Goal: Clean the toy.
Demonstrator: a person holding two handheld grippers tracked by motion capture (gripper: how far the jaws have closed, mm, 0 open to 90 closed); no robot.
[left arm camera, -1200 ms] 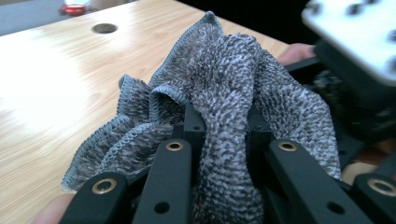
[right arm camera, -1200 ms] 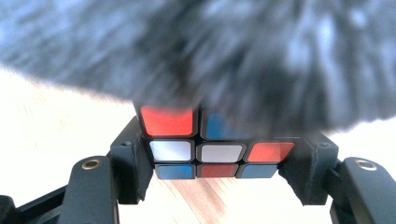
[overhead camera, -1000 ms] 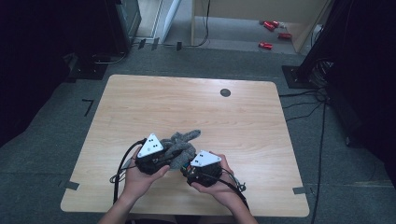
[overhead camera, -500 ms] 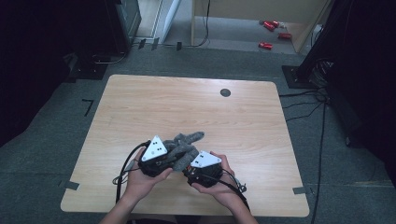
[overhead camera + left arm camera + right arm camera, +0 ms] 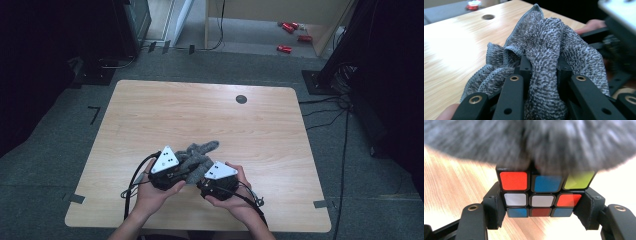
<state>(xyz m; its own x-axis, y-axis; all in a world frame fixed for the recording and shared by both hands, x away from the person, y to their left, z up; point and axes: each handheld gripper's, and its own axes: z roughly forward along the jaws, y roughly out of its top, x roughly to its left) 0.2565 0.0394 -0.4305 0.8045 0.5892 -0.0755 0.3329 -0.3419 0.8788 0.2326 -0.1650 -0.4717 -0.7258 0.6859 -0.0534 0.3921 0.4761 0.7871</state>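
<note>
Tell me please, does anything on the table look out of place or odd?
Nothing looks damaged or spilled. One oddity: the grey cloth is bunched up, not flat. The left gripper pinches a fold of it, and it hangs over the top of the puzzle cube, which the right gripper holds by its sides.

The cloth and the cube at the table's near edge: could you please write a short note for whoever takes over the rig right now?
Left gripper: clamped on a bunched fold of the grey cloth; its jaws have just been easing open slightly.
Right gripper: shut on the puzzle cube, pads on both sides.
Place: both held together over the table, cloth draped against the cube's far side.
Done: both things gripped.
Left: apparently wiping the cube; progress cannot be told.
</note>
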